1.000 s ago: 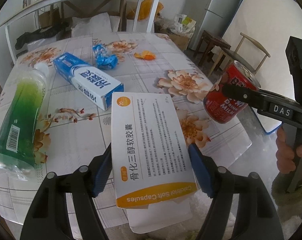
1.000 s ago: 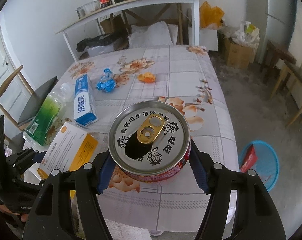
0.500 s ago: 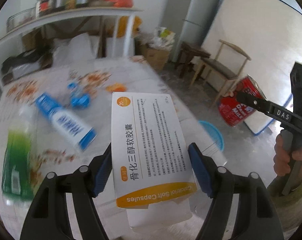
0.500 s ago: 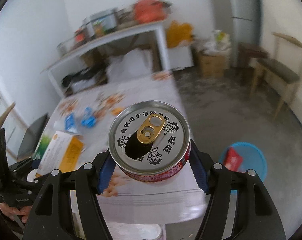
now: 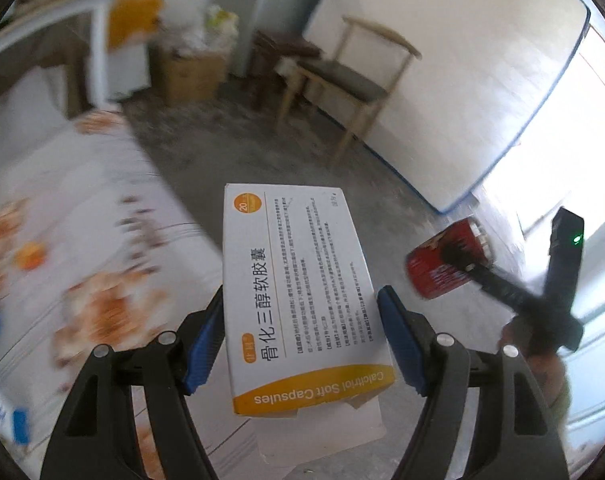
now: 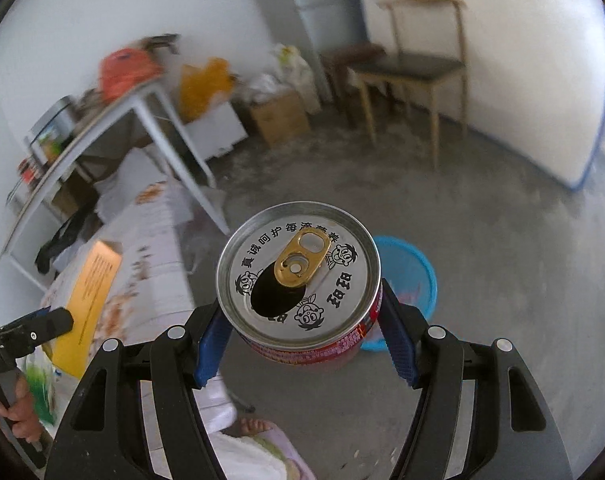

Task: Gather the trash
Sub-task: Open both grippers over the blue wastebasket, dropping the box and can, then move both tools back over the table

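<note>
My left gripper is shut on a white and orange capsule box, held out past the table's edge above the grey floor. My right gripper is shut on an opened red drink can, silver top facing the camera. Just behind the can, a blue basin sits on the floor with something red in it, mostly hidden. In the left wrist view the red can and the right gripper hang at the right. The right wrist view shows the box at the left.
The table with its flowered cloth lies to the left, blurred, with orange peel and blue packaging on it. A wooden chair stands by the white wall. A cardboard box and a white shelf are further back. A bare foot shows below.
Both grippers have swung away from the table toward the floor at the right, each keeping its load. The blue basin now sits right behind the can in the right wrist view.
</note>
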